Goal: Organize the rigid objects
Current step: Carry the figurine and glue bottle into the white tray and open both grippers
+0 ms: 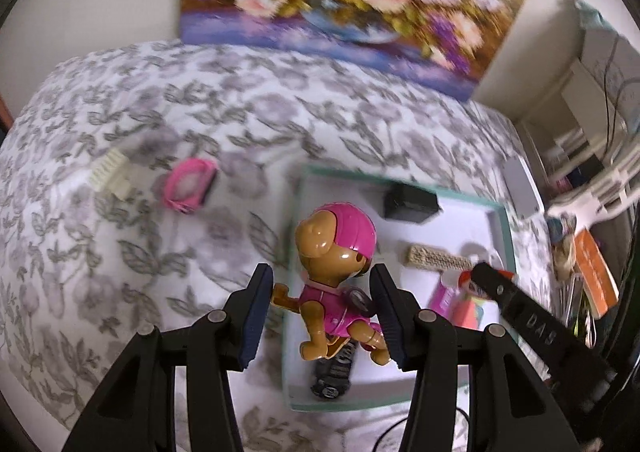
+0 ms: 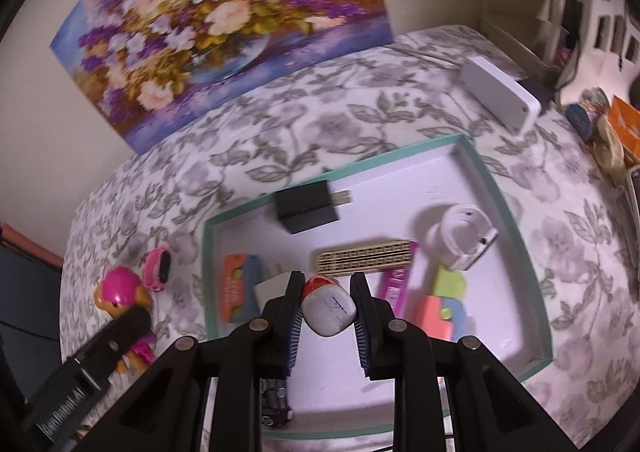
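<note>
My left gripper (image 1: 321,272) is shut on a brown toy dog (image 1: 334,252) with a pink helmet, held over the left rim of a teal-edged white tray (image 1: 509,252). My right gripper (image 2: 328,278) is shut on a small white object with a red-orange end (image 2: 330,308), above the tray's (image 2: 493,179) near left part. In the right wrist view, the toy dog (image 2: 120,290) hangs left of the tray. Still on the bedspread are a pink watch (image 1: 188,185) and a cream comb-like piece (image 1: 110,171).
In the tray lie a black charger (image 2: 308,209), a beige strip (image 2: 364,256), a white round device (image 2: 460,240), an orange-blue card (image 2: 238,292), a pink packet (image 2: 394,284), coloured notes (image 2: 444,308) and a dark cylinder (image 2: 276,400). A white box (image 2: 500,91) and a flower painting (image 2: 224,23) sit behind.
</note>
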